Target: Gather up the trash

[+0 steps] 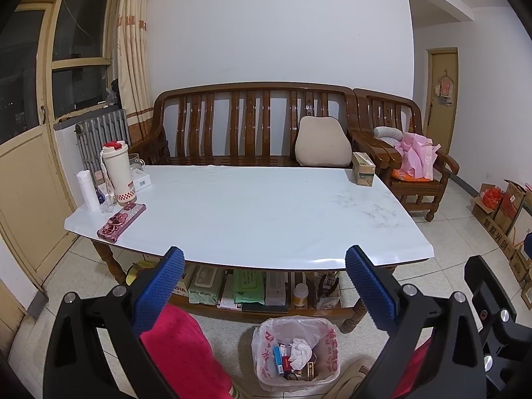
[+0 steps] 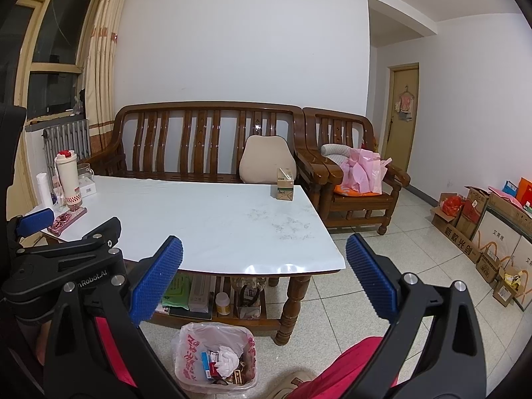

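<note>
1. At the desk's left edge stands a cluster: a white cylindrical bottle (image 1: 87,190), a tall cream flask with a red cap (image 1: 117,170), a flat white box (image 1: 141,179) behind it, and a pink glittery tray (image 1: 121,222) lying at the near left corner.
2. The white-topped wooden desk (image 1: 252,212) is otherwise bare across its middle.
3. The left gripper (image 1: 262,291) hangs in front of the desk's near edge, its blue-padded fingers (image 1: 159,291) spread wide and holding nothing.
4. On the floor below the near edge sits a bin lined with a white plastic bag printed in red (image 1: 296,352); crumpled white tissue (image 1: 301,352) and small cartons lie inside it.
5. A green and beige carton (image 1: 363,173) stands upright at the desk's far right corner.
6. The right gripper (image 2: 264,286) hovers by the near right corner, its blue fingers (image 2: 372,281) also wide apart and empty.
7. Red-clad knees (image 2: 352,365) show beneath both grippers.
</note>
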